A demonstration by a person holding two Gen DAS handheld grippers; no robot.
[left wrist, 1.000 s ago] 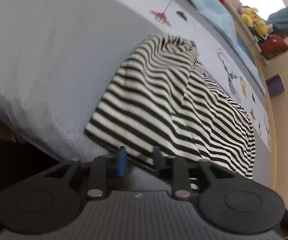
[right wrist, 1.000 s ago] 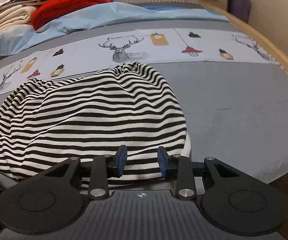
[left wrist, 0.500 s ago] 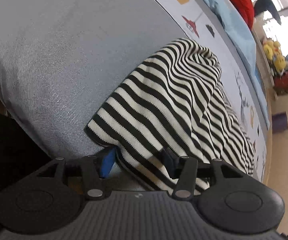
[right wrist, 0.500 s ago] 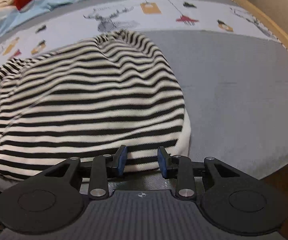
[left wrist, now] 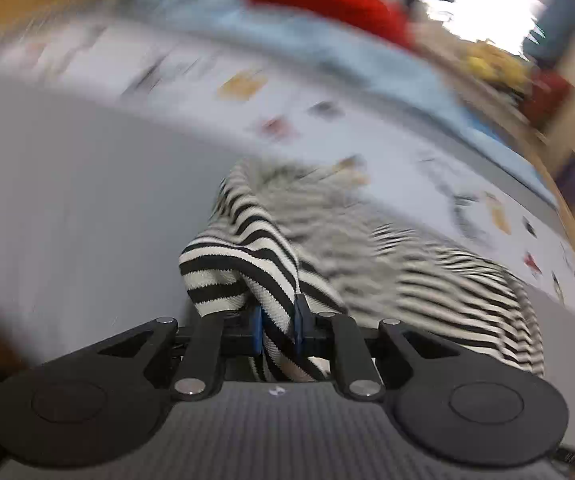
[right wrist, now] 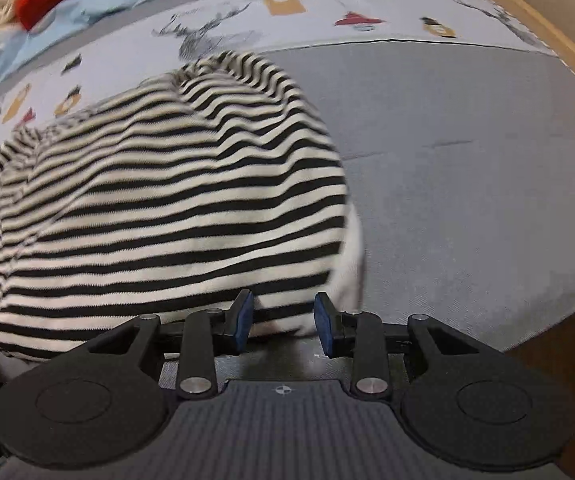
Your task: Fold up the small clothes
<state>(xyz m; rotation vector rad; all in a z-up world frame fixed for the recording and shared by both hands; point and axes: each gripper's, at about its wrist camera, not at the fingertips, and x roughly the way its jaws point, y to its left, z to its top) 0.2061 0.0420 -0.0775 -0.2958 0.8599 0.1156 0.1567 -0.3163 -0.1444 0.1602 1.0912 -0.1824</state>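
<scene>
Your left gripper (left wrist: 278, 322) is closing on a bunched fold of the black-and-white striped garment (right wrist: 159, 208) (rumpled, soft knit), lifting that corner off the grey bed cover (right wrist: 467, 168). Your right gripper (right wrist: 283, 322) hovers at its near hem, jaws apart.

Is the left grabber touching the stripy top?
Touching. The left wrist view shows the left gripper closing, with a fold of the stripy top pinched between its blue pads.
</scene>
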